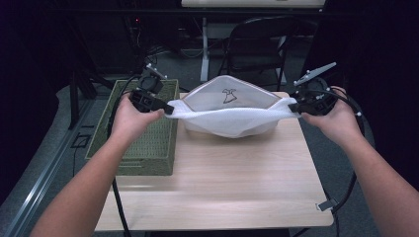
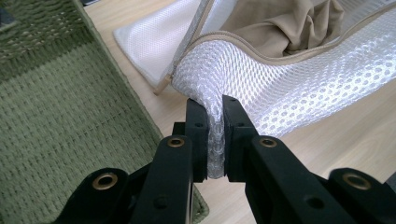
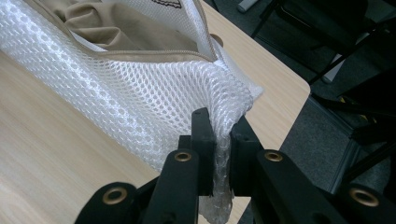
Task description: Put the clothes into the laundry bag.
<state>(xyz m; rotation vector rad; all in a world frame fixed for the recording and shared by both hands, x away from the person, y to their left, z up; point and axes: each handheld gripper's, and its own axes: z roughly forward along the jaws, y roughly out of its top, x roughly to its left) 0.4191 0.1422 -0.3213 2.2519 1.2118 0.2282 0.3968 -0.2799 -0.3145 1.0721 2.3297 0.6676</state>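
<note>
A white mesh laundry bag (image 1: 230,118) with a beige zip edge is stretched between both hands over the far half of the wooden table (image 1: 222,182). Its mouth gapes upward, and a beige cloth (image 2: 285,23) lies inside it. My left gripper (image 1: 167,107) is shut on the bag's left corner; the mesh (image 2: 215,135) is pinched between the black jaws. On the other side my right gripper (image 1: 293,107) is shut on the right corner, with the mesh (image 3: 222,154) bunched between its jaws. The beige cloth (image 3: 116,23) also shows inside the bag (image 3: 140,102) from that side.
A green woven basket (image 1: 148,138) stands at the table's left edge, under my left hand; its weave (image 2: 60,121) lies just left of the left gripper. A dark folding chair (image 1: 259,44) stands beyond the table. Bare wood spreads in front of the bag.
</note>
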